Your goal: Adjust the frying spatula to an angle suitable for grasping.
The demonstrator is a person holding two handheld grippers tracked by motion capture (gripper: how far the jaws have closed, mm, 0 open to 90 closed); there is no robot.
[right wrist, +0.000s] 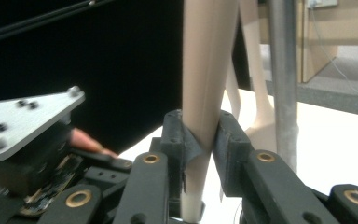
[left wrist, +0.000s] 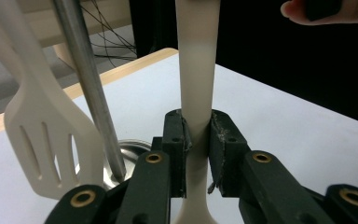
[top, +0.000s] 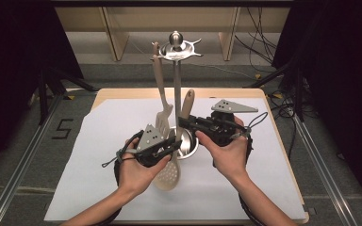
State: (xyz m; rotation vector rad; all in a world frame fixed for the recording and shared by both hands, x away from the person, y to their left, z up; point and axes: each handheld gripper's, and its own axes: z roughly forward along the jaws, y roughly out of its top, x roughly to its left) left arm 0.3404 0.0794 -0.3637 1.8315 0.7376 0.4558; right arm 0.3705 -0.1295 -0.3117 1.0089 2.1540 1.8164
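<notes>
Both tongs are clamped on the same beige skimmer's [top: 172,162] handle: left tongs [left wrist: 197,140] low near the perforated head, right tongs [right wrist: 200,140] higher up. It's tilted above the tabletop [top: 245,188], beside the utensil rack [top: 176,52]. Looks like mid-handover; next, one side should let go before hanging it.

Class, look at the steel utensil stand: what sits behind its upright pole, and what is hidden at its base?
Behind the steel pole hangs a cream slotted spatula. The round steel base is partly covered by both grippers, so what rests there cannot be seen.
</notes>
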